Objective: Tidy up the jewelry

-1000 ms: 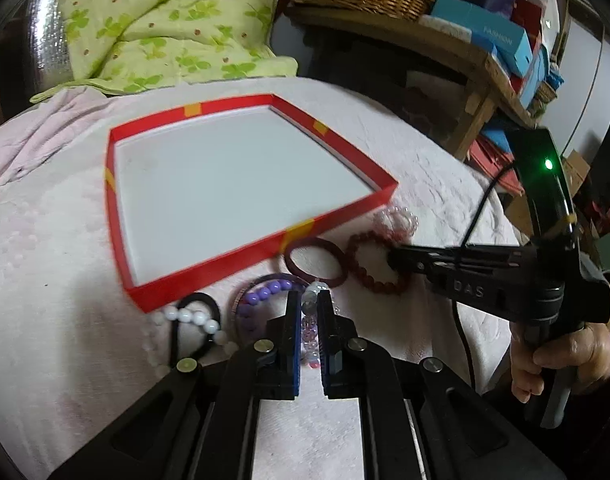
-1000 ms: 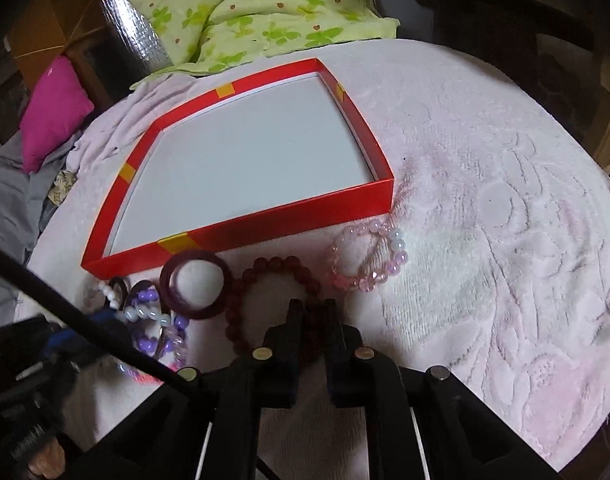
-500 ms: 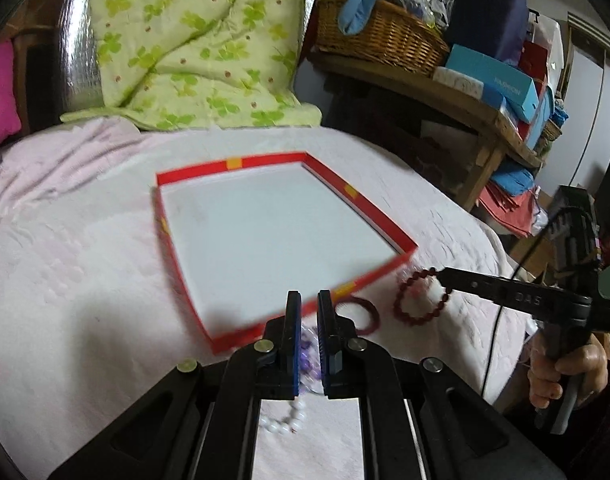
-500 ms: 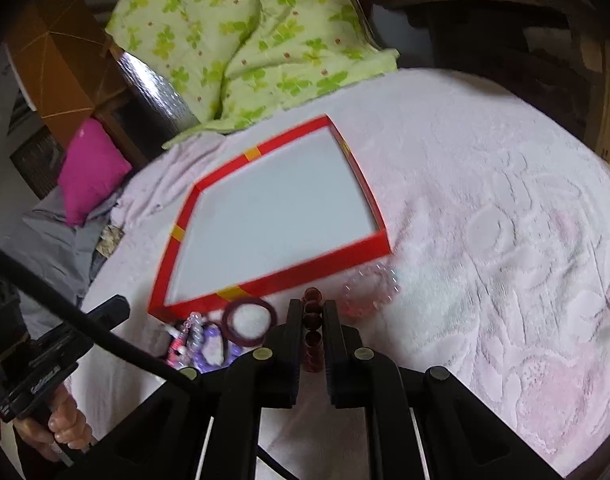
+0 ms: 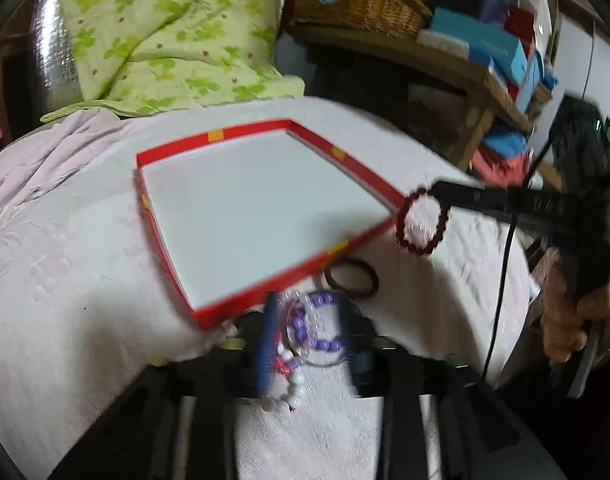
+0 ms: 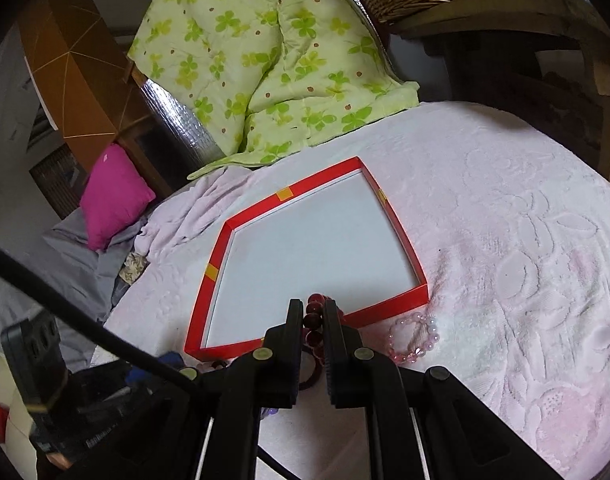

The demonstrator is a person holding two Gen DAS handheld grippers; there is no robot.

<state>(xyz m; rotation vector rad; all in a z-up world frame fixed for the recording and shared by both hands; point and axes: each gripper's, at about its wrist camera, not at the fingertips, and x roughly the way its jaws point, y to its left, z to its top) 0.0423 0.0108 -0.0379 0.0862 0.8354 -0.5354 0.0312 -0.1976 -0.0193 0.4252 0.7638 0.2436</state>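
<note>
A red-walled tray [image 5: 209, 138] with a white floor lies on the pink cloth. My left gripper [image 5: 307, 320] hovers just before its near wall, jaws opening. A purple bead bracelet [image 5: 319, 326] and a white bead bracelet [image 5: 289, 394] sit loose between the spread fingers, blurred. A dark red bangle [image 5: 351, 278] lies by the tray wall. My right gripper [image 6: 313, 312] is shut on a dark red bead bracelet [image 6: 315, 306], which hangs in the air [image 5: 423, 222] at the tray's near right corner [image 6: 385, 308]. A pink clear bead bracelet [image 6: 413, 338] rests on the cloth right of it.
A green clover quilt [image 6: 273, 60] is heaped behind the tray. A magenta cushion [image 6: 113, 196] lies at far left. A wicker basket [image 5: 357, 0] and boxes sit on a wooden shelf [image 5: 473, 76] at back right. A black cable [image 6: 85, 324] crosses the lower left.
The left jaws have spread apart from shut, leaving the bead strands loose between them. The right gripper has lifted the dark red bead bracelet off the cloth to the tray's corner.
</note>
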